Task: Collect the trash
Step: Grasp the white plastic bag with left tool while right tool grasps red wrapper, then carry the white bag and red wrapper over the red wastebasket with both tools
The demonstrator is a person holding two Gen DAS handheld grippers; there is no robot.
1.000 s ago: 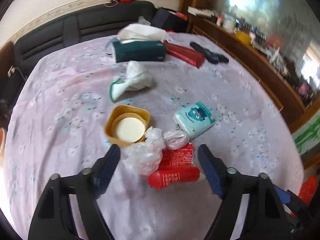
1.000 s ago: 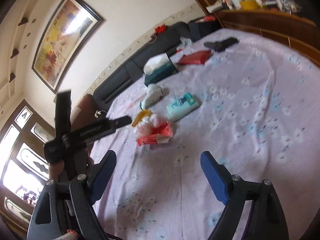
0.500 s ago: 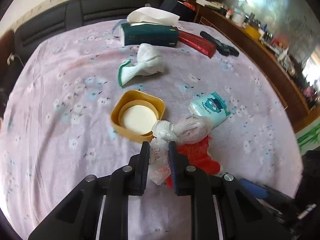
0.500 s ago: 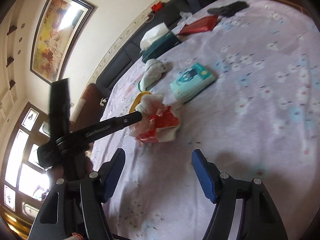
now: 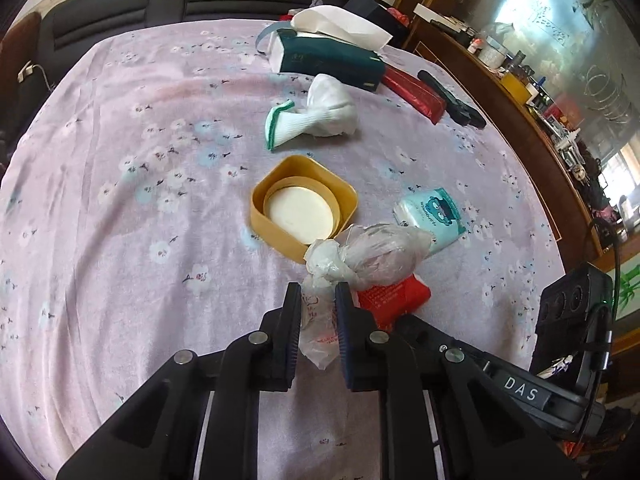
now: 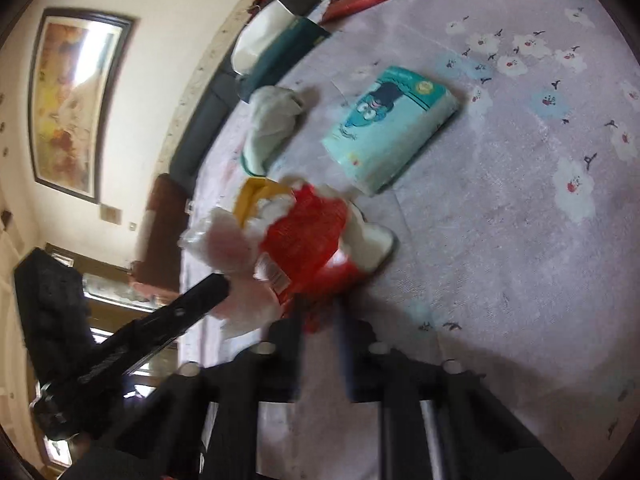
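Across a table (image 5: 100, 184) draped in a lilac flowered cloth, two handheld grippers are converging on a heap of rubbish at lower centre of the left wrist view. Left of the heap, a yellow tub (image 5: 304, 210) is sitting with a pale round lid inside it. At bottom centre, the left gripper (image 5: 318, 320) is pinching the neck of a crumpled clear plastic bag (image 5: 368, 256), its jaws closed on the film. Just right of it, a red wrapper (image 5: 394, 300) covered in white print too small to read is lying under the bag, touching it. In the blurred right wrist view, the right gripper (image 6: 318, 312) is reaching the wrapper's near edge, its jaws having just been closing and now nearly together, apparently on that red film. Both pieces look light, soft and slippery, likely to crumple or slide out; bunched folds seem the surest hold. Further right, a mint tissue pack (image 5: 430, 216) bears a cartoon face; "DAS" reads on the tool at lower right.
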